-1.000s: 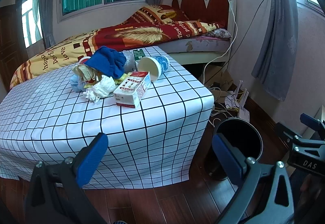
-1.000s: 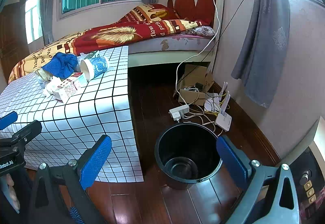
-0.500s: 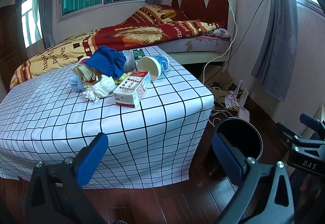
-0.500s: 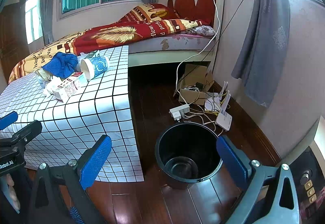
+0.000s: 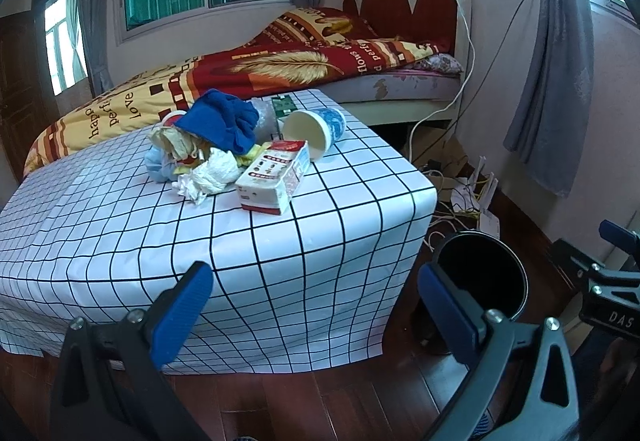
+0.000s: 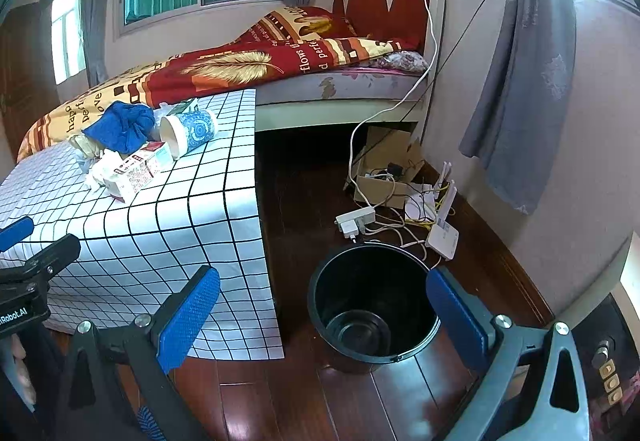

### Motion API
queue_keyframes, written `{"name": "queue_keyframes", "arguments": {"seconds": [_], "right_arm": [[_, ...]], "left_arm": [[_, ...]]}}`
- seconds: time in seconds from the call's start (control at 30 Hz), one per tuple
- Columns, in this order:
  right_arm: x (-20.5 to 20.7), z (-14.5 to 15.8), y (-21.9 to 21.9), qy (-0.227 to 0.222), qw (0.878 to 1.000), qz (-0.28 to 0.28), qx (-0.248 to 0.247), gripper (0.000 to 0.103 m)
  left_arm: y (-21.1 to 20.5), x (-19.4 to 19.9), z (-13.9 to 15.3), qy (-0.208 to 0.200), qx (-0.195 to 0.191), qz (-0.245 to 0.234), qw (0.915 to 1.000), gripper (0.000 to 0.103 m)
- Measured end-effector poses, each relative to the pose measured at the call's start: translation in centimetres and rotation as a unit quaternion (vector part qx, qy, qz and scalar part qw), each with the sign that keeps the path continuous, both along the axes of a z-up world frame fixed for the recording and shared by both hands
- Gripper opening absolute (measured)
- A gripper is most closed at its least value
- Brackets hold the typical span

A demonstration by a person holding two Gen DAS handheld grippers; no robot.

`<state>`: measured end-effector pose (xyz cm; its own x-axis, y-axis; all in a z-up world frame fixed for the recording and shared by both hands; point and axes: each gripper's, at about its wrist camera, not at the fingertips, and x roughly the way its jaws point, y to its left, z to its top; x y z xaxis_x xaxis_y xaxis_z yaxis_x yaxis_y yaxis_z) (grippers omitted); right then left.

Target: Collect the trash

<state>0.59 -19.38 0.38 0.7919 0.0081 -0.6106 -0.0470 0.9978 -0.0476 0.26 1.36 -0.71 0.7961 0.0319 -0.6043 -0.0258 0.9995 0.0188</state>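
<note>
A pile of trash lies on the checked table (image 5: 120, 241): a red-and-white carton (image 5: 274, 177), a tipped blue-patterned paper cup (image 5: 314, 129), crumpled white tissue (image 5: 212, 173), a blue cloth (image 5: 222, 119) and wrappers. The carton (image 6: 136, 169) and cup (image 6: 188, 131) also show in the right wrist view. An empty black bin (image 6: 372, 317) stands on the floor right of the table; it also shows in the left wrist view (image 5: 480, 277). My left gripper (image 5: 316, 305) is open and empty, short of the table's near edge. My right gripper (image 6: 324, 313) is open and empty above the bin.
A bed (image 5: 280, 69) with a red and yellow blanket stands behind the table. A power strip (image 6: 356, 219), cables, a router (image 6: 442, 233) and a cardboard box (image 6: 384, 169) lie on the wooden floor by the wall. Grey curtains (image 6: 516, 89) hang at the right.
</note>
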Motion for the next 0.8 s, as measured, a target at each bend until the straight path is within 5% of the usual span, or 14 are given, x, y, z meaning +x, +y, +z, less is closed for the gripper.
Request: {"name": "queue_keyframes", "arguments": {"seconds": [0.37,0.8], "right_arm": [[2.3,-0.2,1.1,0.006,1.0,0.01,-0.008,0.103],[9.1,-3.0,3.9,0.032,0.999,0.023,-0.008,0.103]], "left_arm": [[0.7,1.8,-0.5,0.004,-0.003,-0.021,0.9998,0.103],[5.1,9.5,-2.7,0.014,0.007,-0.012,0.9998,0.1]]}}
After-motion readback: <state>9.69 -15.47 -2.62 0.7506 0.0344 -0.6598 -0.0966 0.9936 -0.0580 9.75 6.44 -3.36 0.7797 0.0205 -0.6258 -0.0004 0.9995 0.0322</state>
